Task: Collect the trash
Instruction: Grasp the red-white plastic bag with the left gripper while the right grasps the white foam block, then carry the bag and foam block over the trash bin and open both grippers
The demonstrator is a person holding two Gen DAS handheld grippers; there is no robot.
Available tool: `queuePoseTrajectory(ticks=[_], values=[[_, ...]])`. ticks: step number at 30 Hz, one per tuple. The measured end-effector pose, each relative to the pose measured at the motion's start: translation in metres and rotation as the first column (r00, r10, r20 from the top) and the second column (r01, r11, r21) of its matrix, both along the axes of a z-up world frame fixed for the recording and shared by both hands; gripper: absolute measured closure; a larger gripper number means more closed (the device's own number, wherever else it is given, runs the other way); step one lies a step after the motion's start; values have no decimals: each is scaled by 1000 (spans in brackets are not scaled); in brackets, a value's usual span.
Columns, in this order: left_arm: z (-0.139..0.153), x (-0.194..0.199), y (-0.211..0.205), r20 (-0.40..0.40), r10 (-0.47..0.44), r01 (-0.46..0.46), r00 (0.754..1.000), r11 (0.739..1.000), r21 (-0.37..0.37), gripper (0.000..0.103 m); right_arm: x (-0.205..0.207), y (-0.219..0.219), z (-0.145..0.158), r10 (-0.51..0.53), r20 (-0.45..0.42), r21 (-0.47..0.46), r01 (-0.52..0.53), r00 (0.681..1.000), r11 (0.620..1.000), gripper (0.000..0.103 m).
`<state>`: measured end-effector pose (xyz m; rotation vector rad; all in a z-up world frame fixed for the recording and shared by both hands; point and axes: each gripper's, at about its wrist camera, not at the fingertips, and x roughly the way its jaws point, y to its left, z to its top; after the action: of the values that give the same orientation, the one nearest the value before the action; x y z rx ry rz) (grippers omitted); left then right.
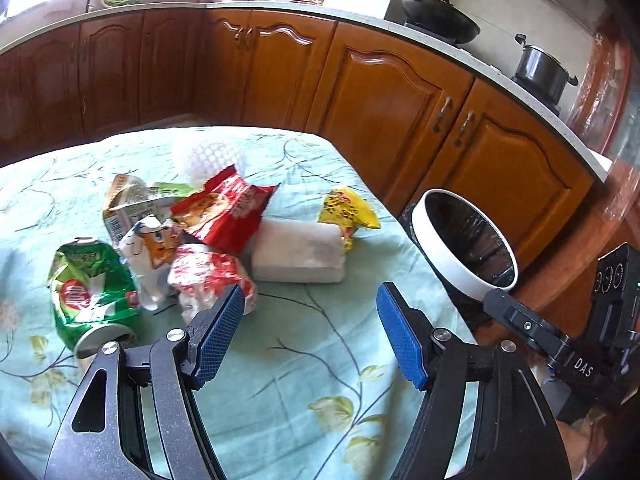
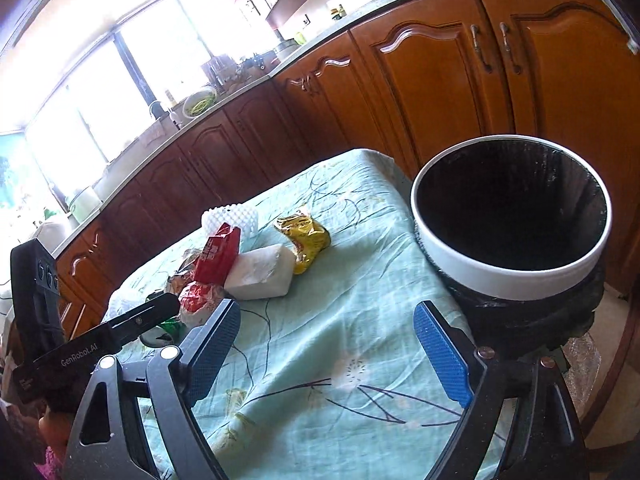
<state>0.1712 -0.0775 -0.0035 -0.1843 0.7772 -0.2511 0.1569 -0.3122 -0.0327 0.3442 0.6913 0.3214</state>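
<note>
A pile of trash lies on the table's light green floral cloth (image 1: 280, 360): a crushed green can (image 1: 94, 300), a red snack bag (image 1: 224, 212), a red and white wrapper (image 1: 208, 276), a white foam block (image 1: 300, 252), a yellow wrapper (image 1: 348, 212) and a white foam net (image 1: 208, 156). A white-rimmed bin with a black liner (image 1: 464, 240) stands at the table's right edge; it also shows in the right wrist view (image 2: 512, 216). My left gripper (image 1: 310, 332) is open and empty just in front of the pile. My right gripper (image 2: 326, 344) is open and empty over the cloth, left of the bin.
Brown wooden cabinets (image 1: 380, 92) with a pale countertop run behind and to the right of the table. A wok (image 1: 436, 12) and a pot (image 1: 544, 68) sit on the stove. The other gripper's body (image 1: 580, 344) hangs at the right.
</note>
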Motion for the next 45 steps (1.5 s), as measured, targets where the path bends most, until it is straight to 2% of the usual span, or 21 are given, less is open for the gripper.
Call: queuePoseTrajectory(ticks=[7, 10, 15, 23, 25, 26, 27, 29, 37, 38, 45], values=[[-3, -7, 33, -11, 64, -64, 998, 998, -5, 33, 13, 29, -2, 63, -22, -19, -64, 998, 998, 13], [-8, -5, 41, -24, 85, -85, 996, 996, -5, 33, 22, 40, -3, 83, -36, -29, -84, 996, 996, 16], [-14, 3, 49, -51, 98, -98, 994, 995, 4, 33, 44, 58, -12, 108, -77, -42, -112, 991, 993, 39], [-25, 19, 43, -78, 102, -98, 992, 993, 58, 34, 76, 73, -31, 101, -141, -29, -106, 985, 994, 54], [-30, 24, 43, -94, 102, -97, 990, 993, 60, 40, 81, 76, -37, 109, -159, -24, -114, 981, 993, 60], [-33, 27, 43, -105, 102, -96, 989, 994, 60, 46, 83, 78, -40, 114, -165, -23, -119, 980, 993, 67], [-36, 29, 43, -113, 99, -93, 989, 994, 57, 48, 83, 78, -41, 117, -164, -21, -122, 980, 992, 71], [-39, 32, 43, -121, 85, -80, 989, 996, 43, 57, 81, 80, -39, 115, -144, -40, -122, 983, 992, 73], [-37, 30, 36, -100, 41, -38, 994, 999, 37, 74, 65, 77, -25, 129, -87, -67, -135, 988, 989, 94], [-36, 28, 36, -95, 36, -33, 995, 999, 34, 75, 62, 77, -22, 129, -80, -73, -135, 988, 988, 103], [-20, 17, 36, -61, 9, -9, 998, 1000, 9, 77, 48, 67, -13, 140, -57, -62, -144, 988, 988, 101]])
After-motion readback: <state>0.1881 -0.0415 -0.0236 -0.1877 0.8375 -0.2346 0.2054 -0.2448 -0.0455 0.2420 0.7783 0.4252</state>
